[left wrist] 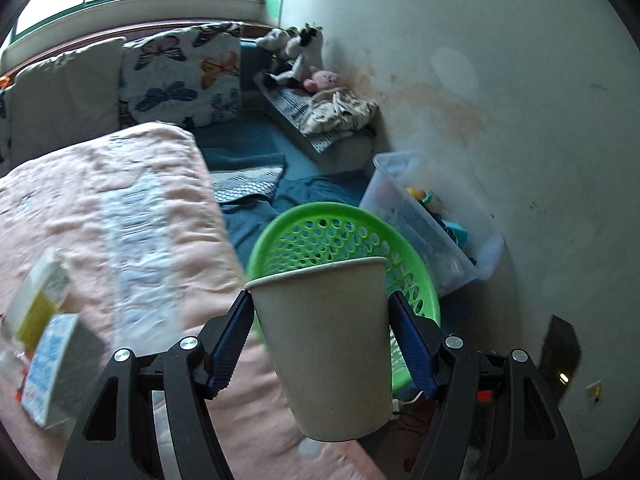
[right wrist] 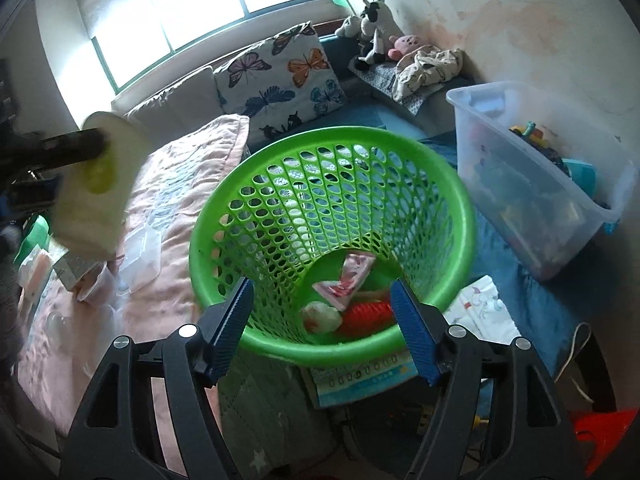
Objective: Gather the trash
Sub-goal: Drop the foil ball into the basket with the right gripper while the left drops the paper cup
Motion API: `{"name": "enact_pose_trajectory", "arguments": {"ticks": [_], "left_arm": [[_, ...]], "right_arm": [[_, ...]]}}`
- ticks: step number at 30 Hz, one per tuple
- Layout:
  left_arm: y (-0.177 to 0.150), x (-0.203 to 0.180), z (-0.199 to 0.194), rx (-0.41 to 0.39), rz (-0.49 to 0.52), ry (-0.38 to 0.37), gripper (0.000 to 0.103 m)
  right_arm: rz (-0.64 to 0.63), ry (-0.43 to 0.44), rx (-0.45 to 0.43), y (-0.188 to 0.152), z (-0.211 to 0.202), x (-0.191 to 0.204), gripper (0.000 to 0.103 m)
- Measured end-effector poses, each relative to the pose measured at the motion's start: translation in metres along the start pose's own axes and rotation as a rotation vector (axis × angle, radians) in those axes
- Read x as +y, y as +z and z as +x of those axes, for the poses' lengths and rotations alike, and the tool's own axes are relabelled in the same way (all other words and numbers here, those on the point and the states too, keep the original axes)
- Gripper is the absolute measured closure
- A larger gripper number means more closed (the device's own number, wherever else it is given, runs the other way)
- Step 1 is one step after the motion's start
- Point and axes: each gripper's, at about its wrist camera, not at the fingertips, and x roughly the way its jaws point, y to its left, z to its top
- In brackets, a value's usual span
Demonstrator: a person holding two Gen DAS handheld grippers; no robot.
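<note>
My left gripper (left wrist: 320,308) is shut on a white paper cup (left wrist: 324,344), held upright in the air over the pink blanket (left wrist: 132,208), just short of the green mesh basket (left wrist: 344,220). In the right wrist view the cup (right wrist: 94,184) and the left gripper show blurred at the left. My right gripper (right wrist: 322,296) is open and empty, just above the near rim of the green basket (right wrist: 332,140). The basket holds a pink-and-white wrapper (right wrist: 348,284), a red object (right wrist: 366,314) and a crumpled white piece (right wrist: 320,316).
More litter lies on the blanket: small cartons (left wrist: 44,340) and clear plastic containers (right wrist: 140,256). A clear bin of toys (right wrist: 532,176) stands right of the basket by the wall. Butterfly pillows (right wrist: 284,76) and plush toys (right wrist: 376,28) sit behind.
</note>
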Motion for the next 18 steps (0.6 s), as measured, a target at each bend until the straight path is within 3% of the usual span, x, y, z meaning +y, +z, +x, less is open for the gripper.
{"name": "enact_pose_trajectory", "arguments": {"ticks": [11,15,18], "left_arm": [[0.004,-0.028,0.06,0.077,0.057,0.001,0.034],[0.0,-0.031,0.071,0.096,0.049,-0.011,0.024],[-0.003,-0.031,0.067,0.089,0.053,-0.021,0.024]], "right_arm": [[0.017,0.011,-0.014,-0.018,-0.014,-0.007,0.03],[0.026,0.019,-0.014,-0.022,-0.016,-0.007,0.03],[0.029,0.023,-0.016,-0.023,-0.019,-0.006,0.03]]}}
